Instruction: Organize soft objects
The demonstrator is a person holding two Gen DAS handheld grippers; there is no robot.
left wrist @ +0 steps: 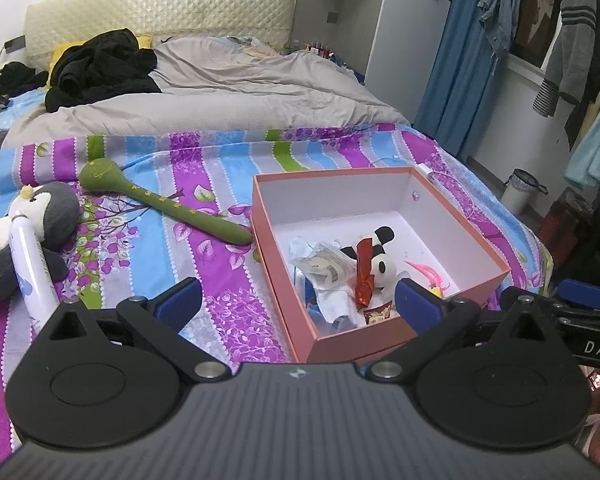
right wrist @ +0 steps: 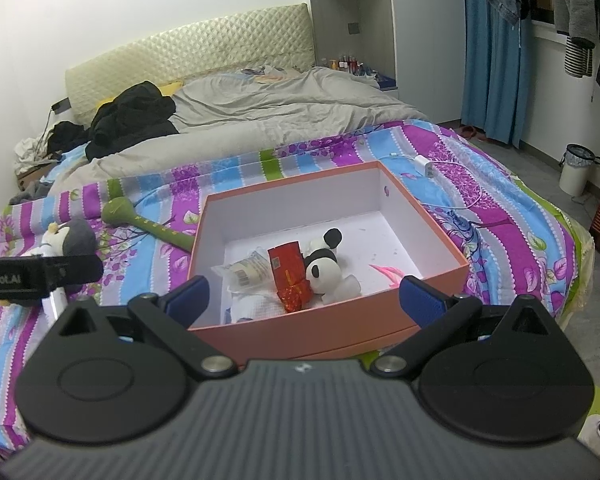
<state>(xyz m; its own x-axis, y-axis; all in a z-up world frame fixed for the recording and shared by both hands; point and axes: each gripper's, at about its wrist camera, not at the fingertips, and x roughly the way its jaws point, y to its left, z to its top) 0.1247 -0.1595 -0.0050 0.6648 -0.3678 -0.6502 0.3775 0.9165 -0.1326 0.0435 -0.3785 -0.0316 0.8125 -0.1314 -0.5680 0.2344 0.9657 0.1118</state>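
Observation:
An open pink box [left wrist: 384, 174] [right wrist: 236, 194] sits on the striped bedspread. Inside lie a panda plush [left wrist: 382, 266] [right wrist: 324, 264], a red packet [left wrist: 365, 276] [right wrist: 289, 276] and plastic-wrapped items [left wrist: 326, 268] [right wrist: 248, 272]. A grey penguin plush [left wrist: 48, 216] [right wrist: 74, 236] and a green stick-shaped soft toy [left wrist: 160, 204] [right wrist: 140, 222] lie on the bed left of the box. A white bottle [left wrist: 30, 264] rests on the penguin. My left gripper [left wrist: 298, 302] is open and empty over the box's near corner. My right gripper [right wrist: 304, 298] is open and empty above the box's near wall.
A grey duvet [left wrist: 220, 96] and black clothes [left wrist: 100, 68] cover the far bed. A white charger and cable [right wrist: 428, 166] lie beyond the box. A blue curtain [left wrist: 452, 48], hanging clothes [left wrist: 572, 40] and a white bin [right wrist: 578, 170] stand at the right.

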